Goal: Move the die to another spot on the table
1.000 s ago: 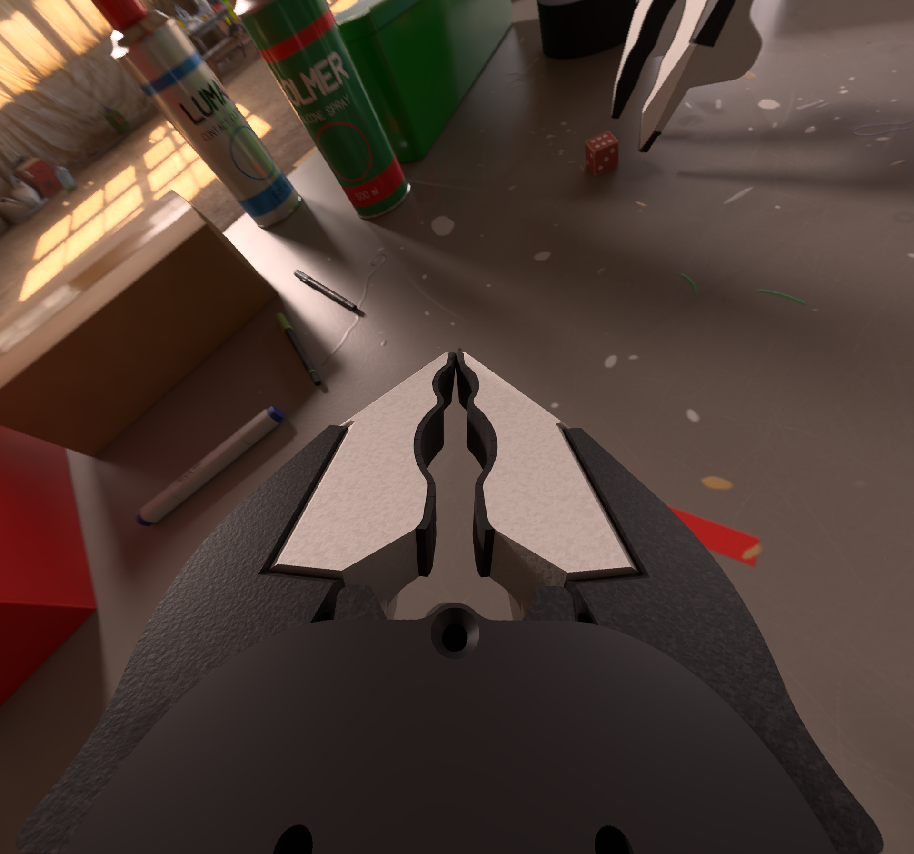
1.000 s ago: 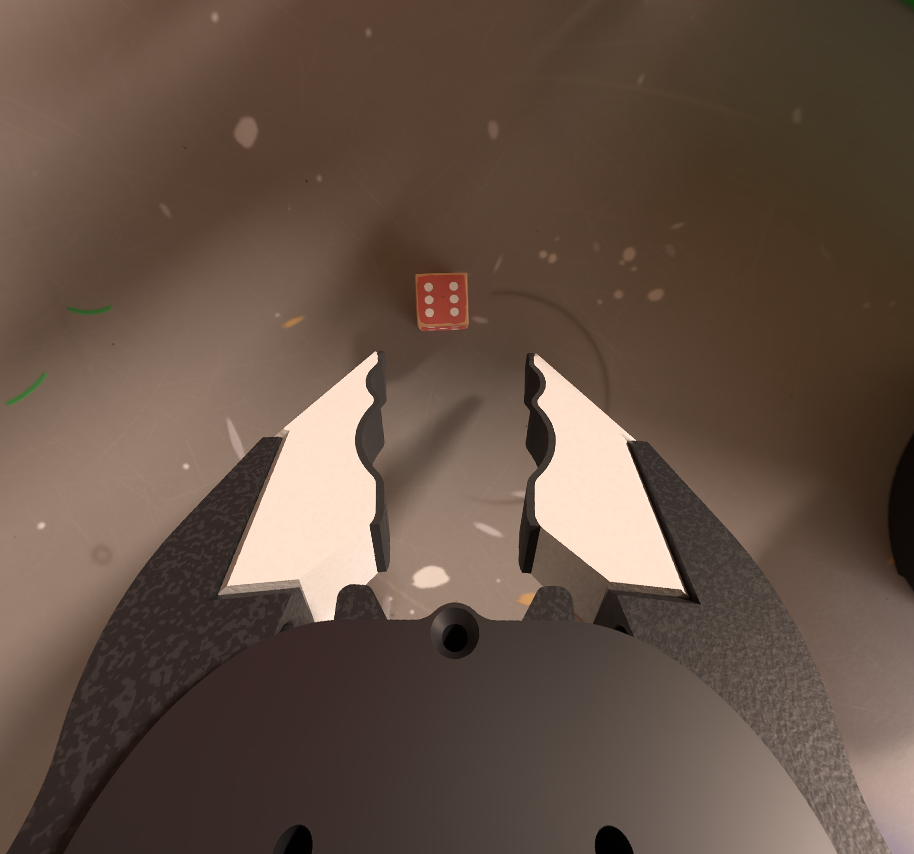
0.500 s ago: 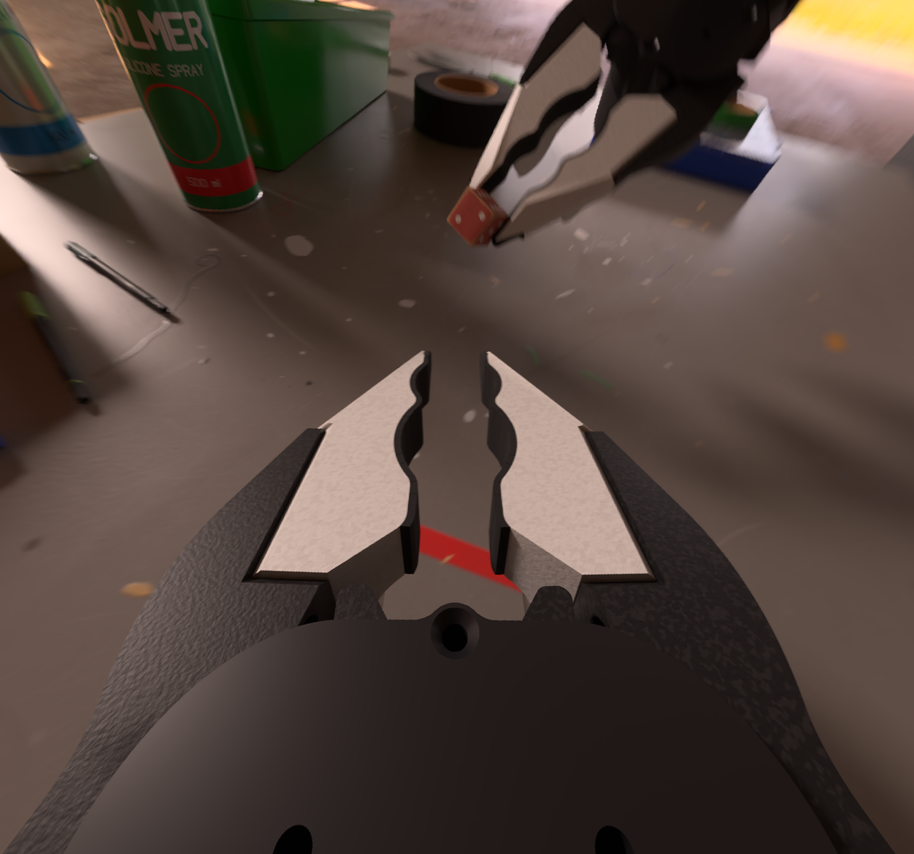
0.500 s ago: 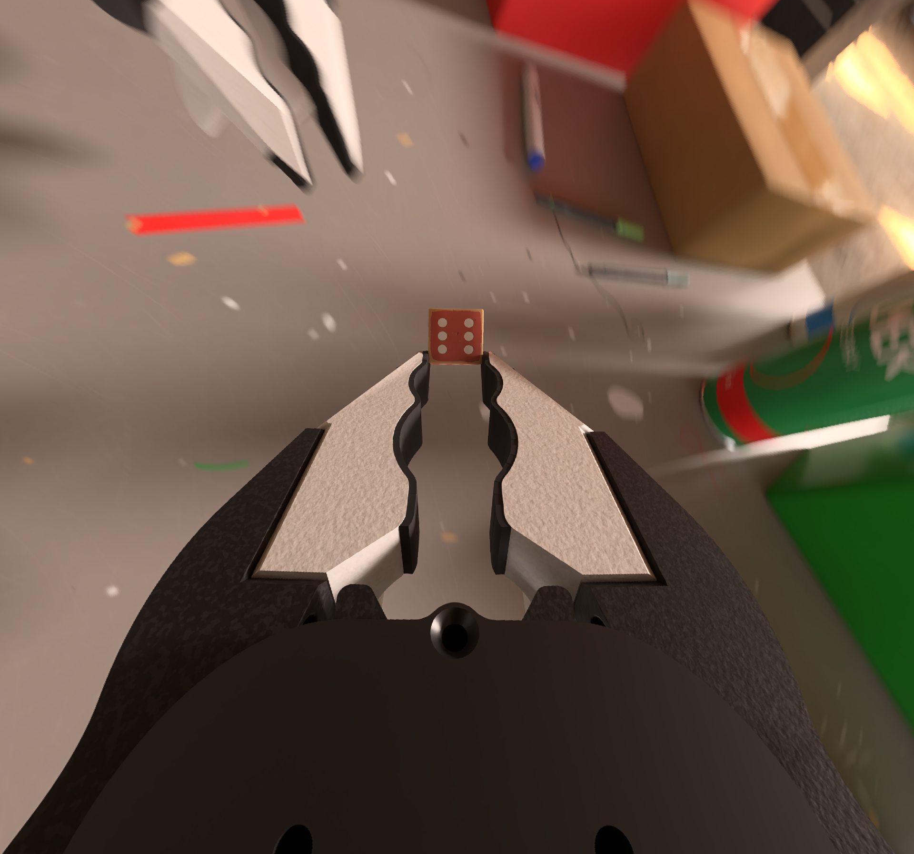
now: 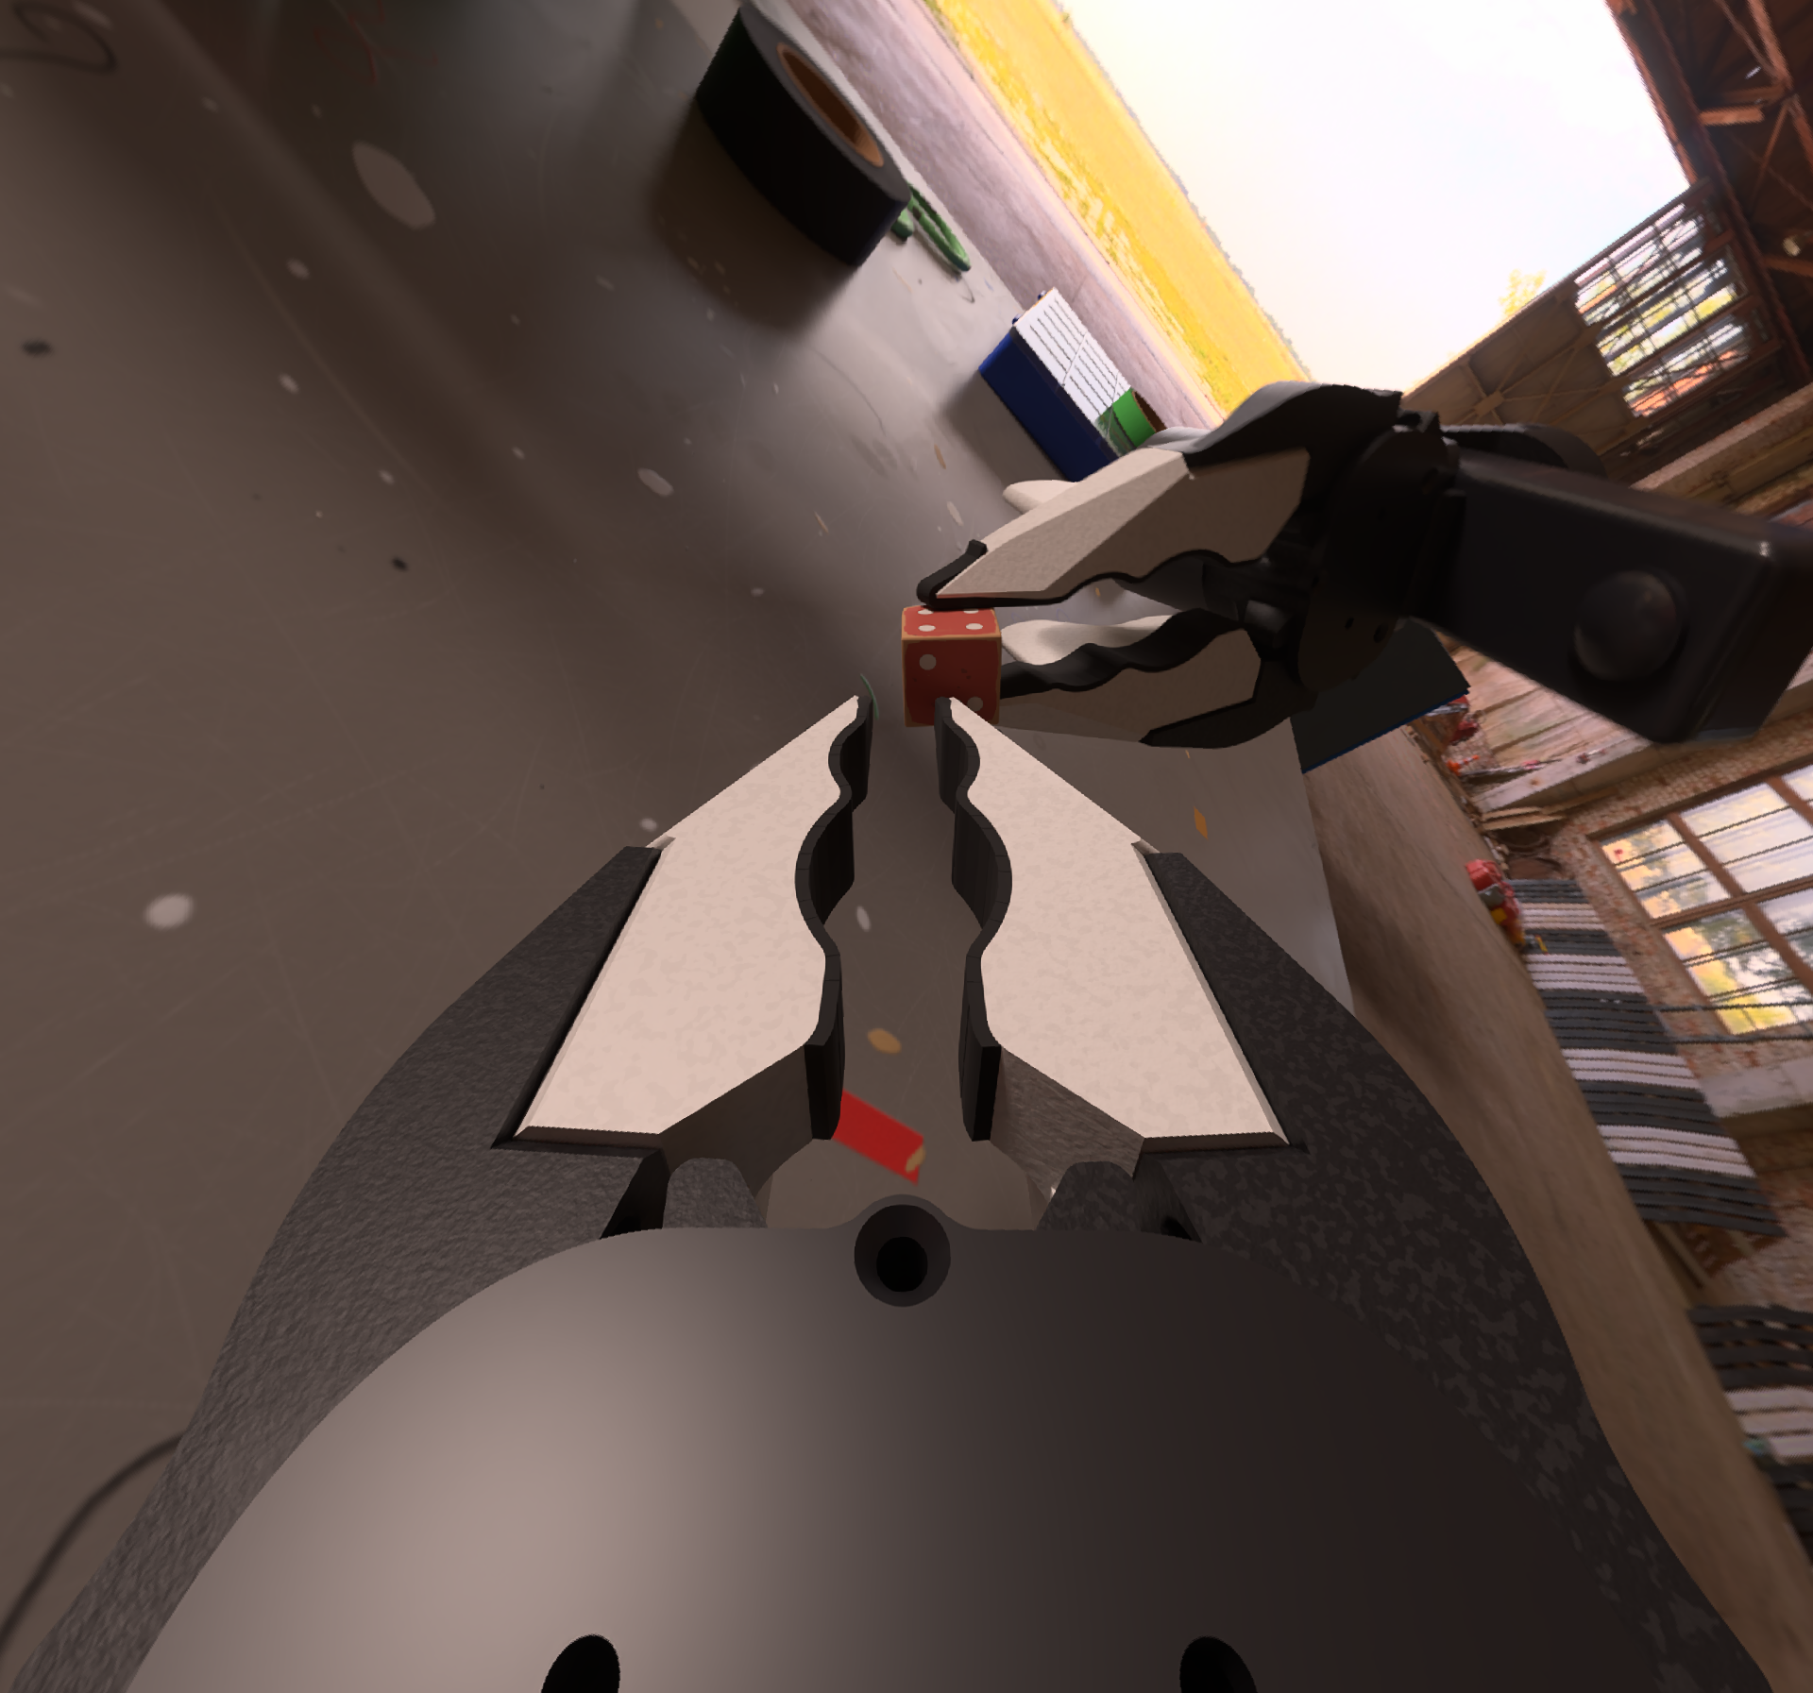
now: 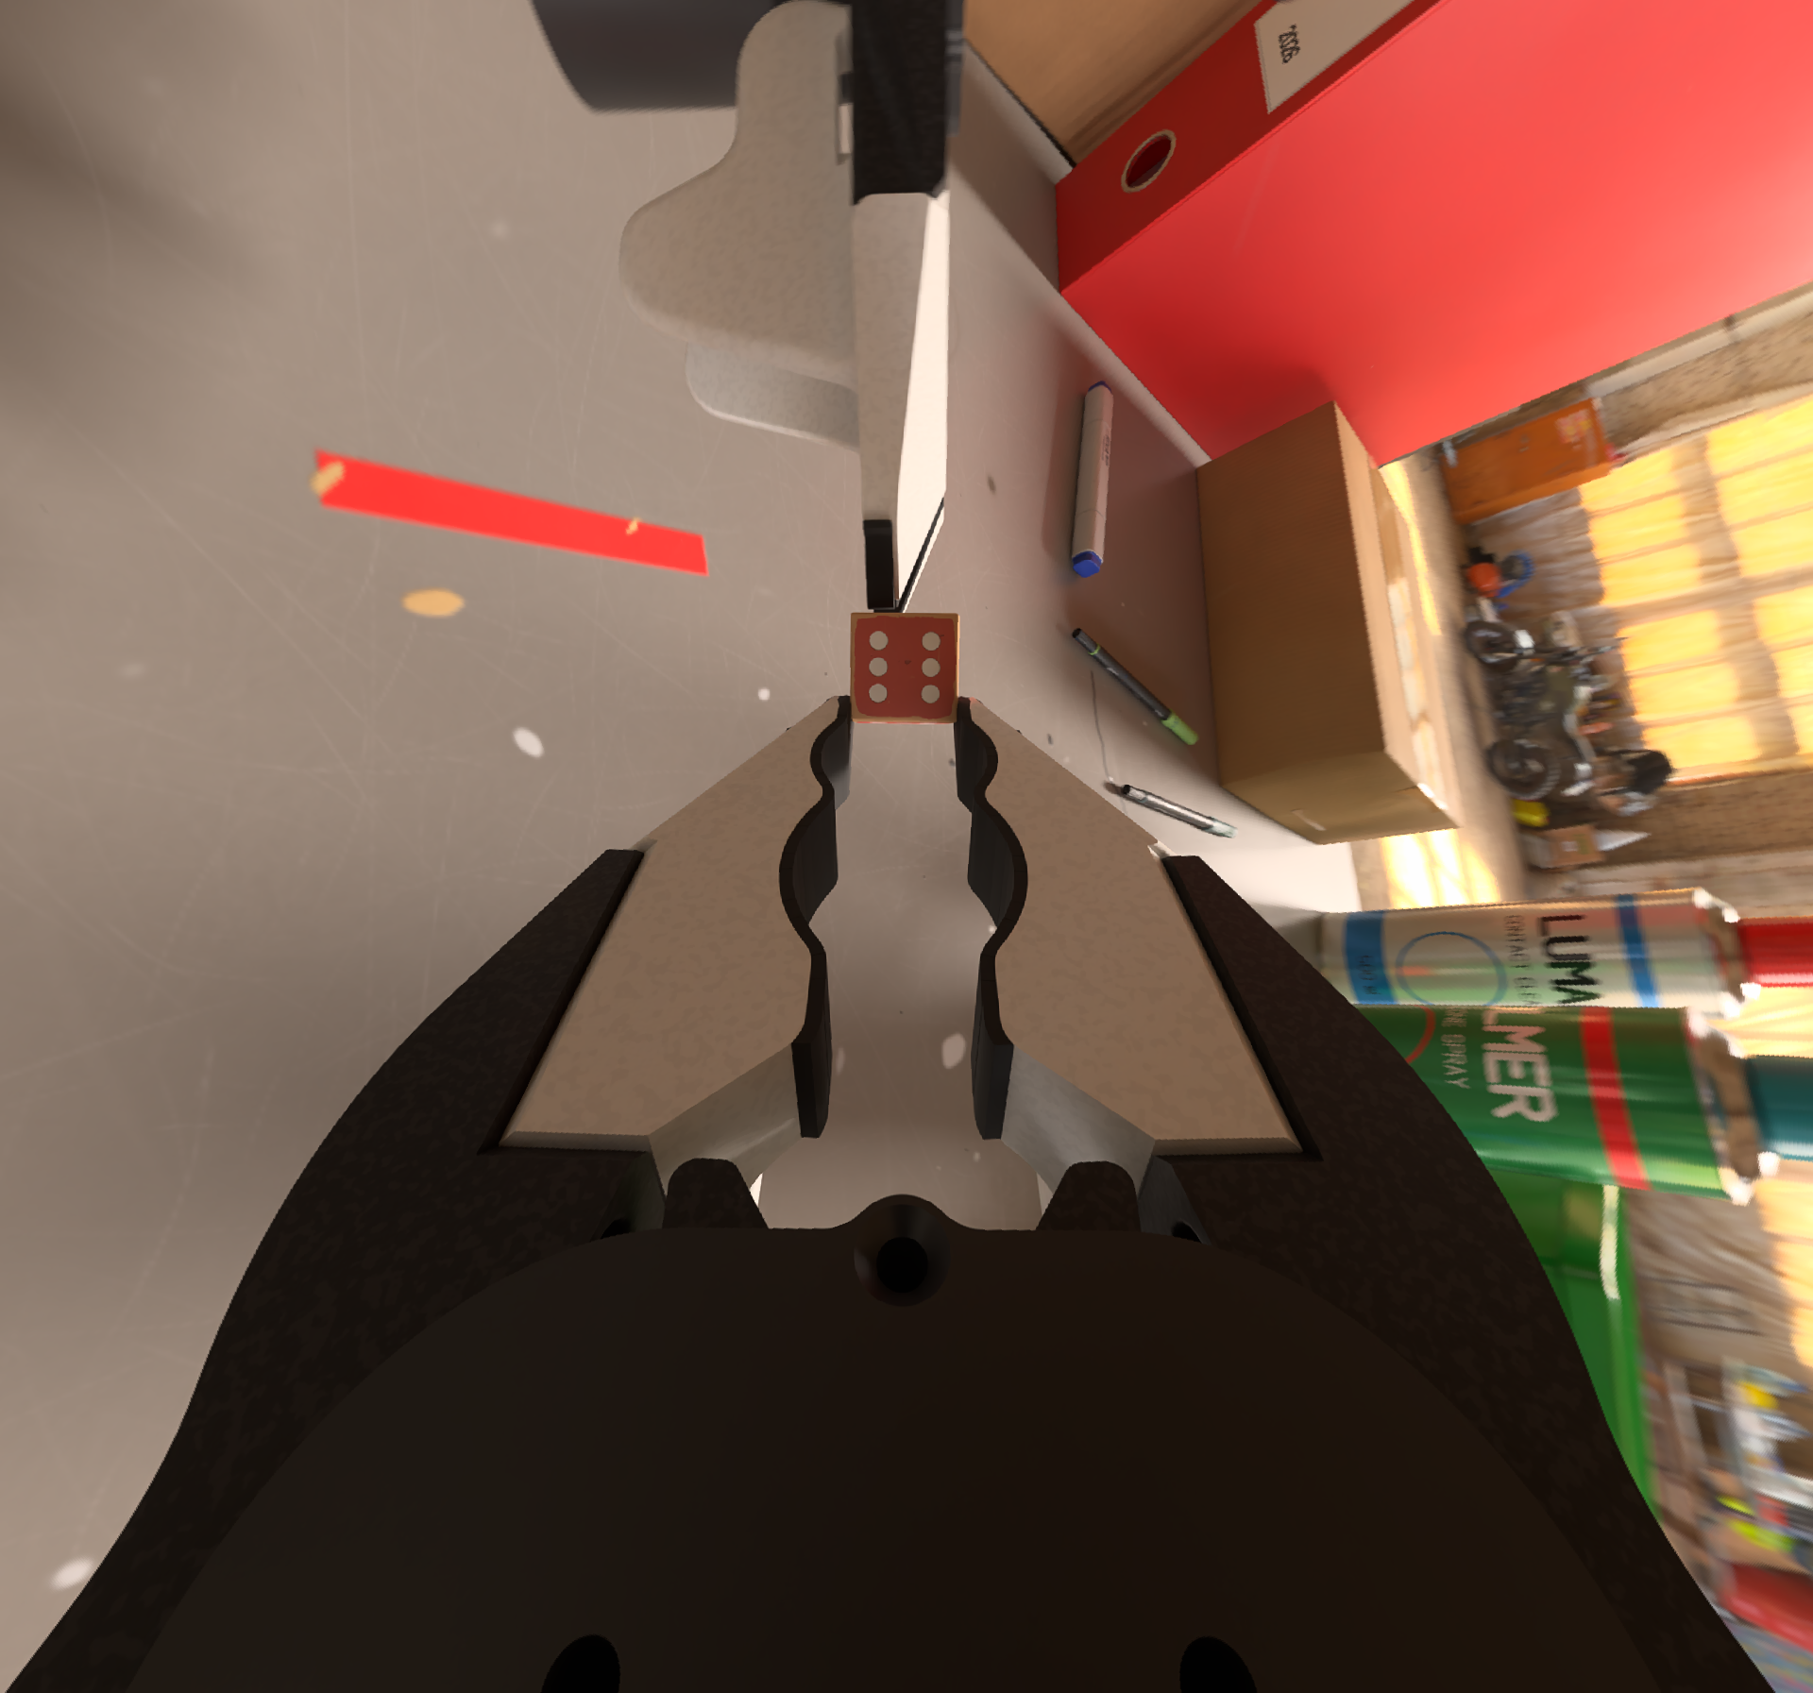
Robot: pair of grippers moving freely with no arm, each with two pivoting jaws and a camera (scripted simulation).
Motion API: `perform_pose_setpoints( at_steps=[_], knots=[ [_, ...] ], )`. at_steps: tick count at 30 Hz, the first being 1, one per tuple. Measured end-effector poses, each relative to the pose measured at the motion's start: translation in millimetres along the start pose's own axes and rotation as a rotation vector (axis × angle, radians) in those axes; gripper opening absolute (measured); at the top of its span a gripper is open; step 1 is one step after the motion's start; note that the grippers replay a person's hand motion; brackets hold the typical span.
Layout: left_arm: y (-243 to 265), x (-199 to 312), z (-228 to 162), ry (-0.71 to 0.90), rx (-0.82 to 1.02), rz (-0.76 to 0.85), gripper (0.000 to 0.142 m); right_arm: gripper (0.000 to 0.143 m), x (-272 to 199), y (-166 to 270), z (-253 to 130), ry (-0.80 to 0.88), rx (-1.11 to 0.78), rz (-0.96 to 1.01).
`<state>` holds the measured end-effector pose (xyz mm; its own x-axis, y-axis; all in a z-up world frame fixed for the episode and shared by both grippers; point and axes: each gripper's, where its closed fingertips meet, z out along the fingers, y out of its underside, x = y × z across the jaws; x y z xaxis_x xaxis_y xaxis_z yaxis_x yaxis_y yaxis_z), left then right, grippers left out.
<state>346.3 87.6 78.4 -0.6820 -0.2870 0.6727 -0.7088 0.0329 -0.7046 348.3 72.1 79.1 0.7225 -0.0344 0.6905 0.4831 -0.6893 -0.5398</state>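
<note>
My right gripper (image 6: 903, 714) holds the die (image 6: 904, 668) at its fingertips, above the table (image 6: 245, 812). My left gripper (image 5: 901, 712) is just before the die, its tips touching or almost touching it. In the right wrist view, a strip (image 6: 510, 513) lies on the table to the left. To the right lie a marker (image 6: 1091, 478) and two pens (image 6: 1133, 685), next to a box (image 6: 1305, 626) and a binder (image 6: 1423, 204). Two cans (image 6: 1530, 1038) are nearer, side by side. In the left wrist view, a tape roll (image 5: 800, 140) lies behind the die.
</note>
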Motion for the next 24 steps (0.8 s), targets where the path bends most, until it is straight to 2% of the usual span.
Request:
perform_pose_setpoints(
  at_steps=[4,6,8,12,14,17,24],
  knots=[
    [6.3,-9.3,-0.2,-0.024,-0.035,-0.039,0.013,0.020,-4.0,-1.5,1.5,0.056,-0.055,-0.134],
    [10.0,-37.3,-7.3,-0.212,-0.056,0.003,0.012,0.020,2.2,-25.6,-11.6,0.097,0.073,-0.121],
    [2.9,-35.3,-15.0,-0.170,-0.008,-0.047,0.012,0.020,11.3,-43.8,-27.0,0.127,0.139,-0.089],
    [-12.6,-13.8,-17.1,-0.139,0.048,0.071,0.012,0.020,6.3,-16.6,-23.0,-0.012,0.121,0.150],
    [-15.8,-16.2,-19.7,-0.182,0.066,0.116,0.012,0.020,-5.2,-3.3,-14.9,-0.107,0.110,0.230],
    [-5.5,-28.6,-21.9,-0.216,0.011,0.097,0.012,0.020,-20.7,4.8,0.0,-0.214,0.078,0.323],
    [12.6,-33.6,-19.2,-0.234,-0.107,0.113,0.011,0.020,-29.6,19.5,20.7,-0.267,-0.009,0.424]
  ],
)
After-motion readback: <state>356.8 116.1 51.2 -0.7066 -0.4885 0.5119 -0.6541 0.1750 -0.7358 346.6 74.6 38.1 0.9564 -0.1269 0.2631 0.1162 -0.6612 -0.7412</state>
